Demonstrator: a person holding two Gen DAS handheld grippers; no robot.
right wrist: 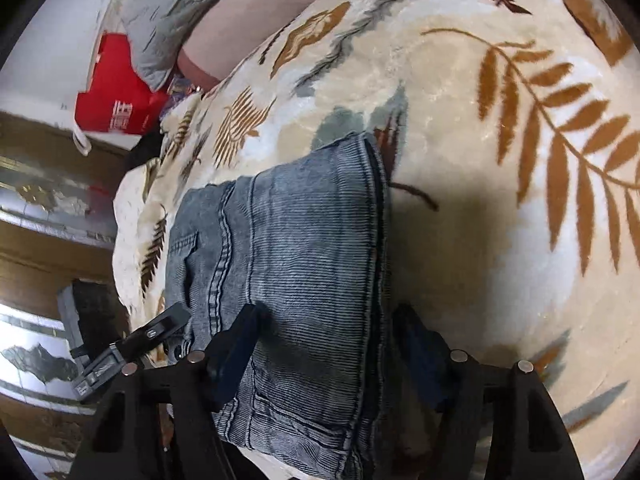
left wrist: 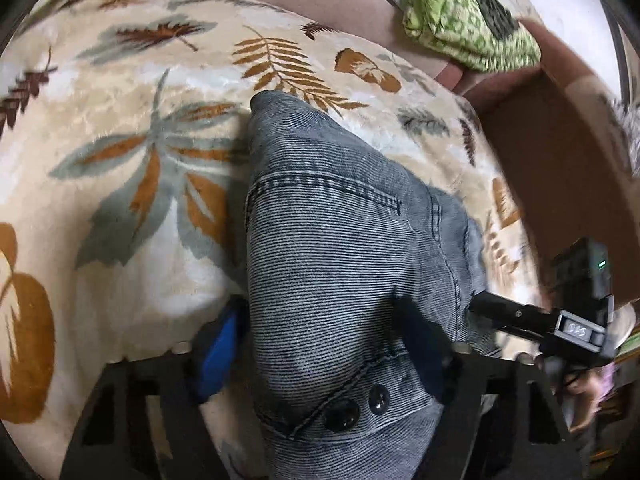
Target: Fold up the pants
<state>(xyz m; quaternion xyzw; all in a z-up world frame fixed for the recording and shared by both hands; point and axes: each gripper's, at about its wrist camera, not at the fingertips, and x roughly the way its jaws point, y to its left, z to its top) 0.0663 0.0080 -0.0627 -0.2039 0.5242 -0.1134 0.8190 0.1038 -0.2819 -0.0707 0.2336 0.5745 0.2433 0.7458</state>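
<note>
Your pants (left wrist: pixel 344 264) run out under the bottom edge in both views, so you cannot see their full length. The denim hides the inner sides of the left gripper (left wrist: pixel 320 344) and the right gripper (right wrist: pixel 324 344), so contact is unclear. The red bag (right wrist: pixel 116 96) print is too blurred to read.

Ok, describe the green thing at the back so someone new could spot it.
Start from the leaf-print blanket covering the bed. Beyond its far edge runs a pinkish upholstered ledge; a crumpled green patterned cloth lies there. It is the only bright green item, unlike the grey-blue jeans up front.
</note>
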